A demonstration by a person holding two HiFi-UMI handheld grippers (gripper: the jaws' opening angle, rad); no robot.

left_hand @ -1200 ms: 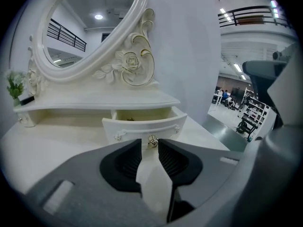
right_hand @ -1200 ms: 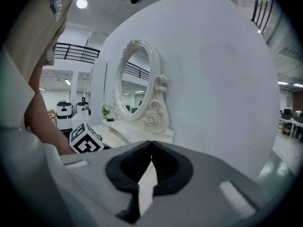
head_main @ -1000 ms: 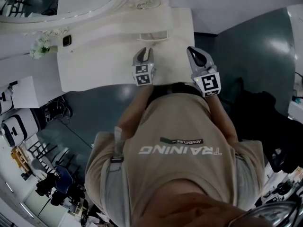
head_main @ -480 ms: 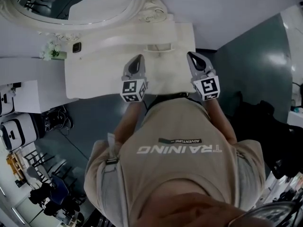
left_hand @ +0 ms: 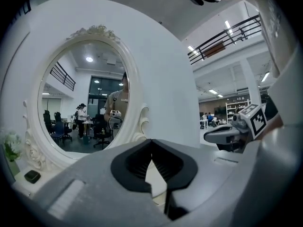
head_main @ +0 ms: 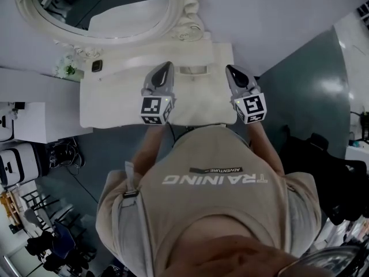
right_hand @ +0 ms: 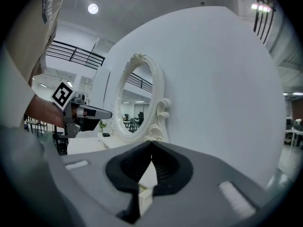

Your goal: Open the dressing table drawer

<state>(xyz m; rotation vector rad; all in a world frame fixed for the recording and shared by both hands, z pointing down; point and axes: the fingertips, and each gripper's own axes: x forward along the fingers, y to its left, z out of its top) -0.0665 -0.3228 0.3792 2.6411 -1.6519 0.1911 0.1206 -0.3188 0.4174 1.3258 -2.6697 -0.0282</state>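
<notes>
Jaws of left gripper (left_hand: 151, 143) and right gripper (right_hand: 151, 144) are closed tight on nothing above the dressing table (head_main: 109, 105); the drawer (head_main: 191, 70) — apparently the small box on its rear ledge — lies between them; open one, approach level, grip its front, pull straight.

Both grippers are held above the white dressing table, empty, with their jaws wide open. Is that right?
Not quite: the jaws are shut, not wide open. In the left gripper view the left gripper has its tips meeting, and the right gripper view shows the same for the right gripper. Both are empty and held above the white dressing table.
</notes>
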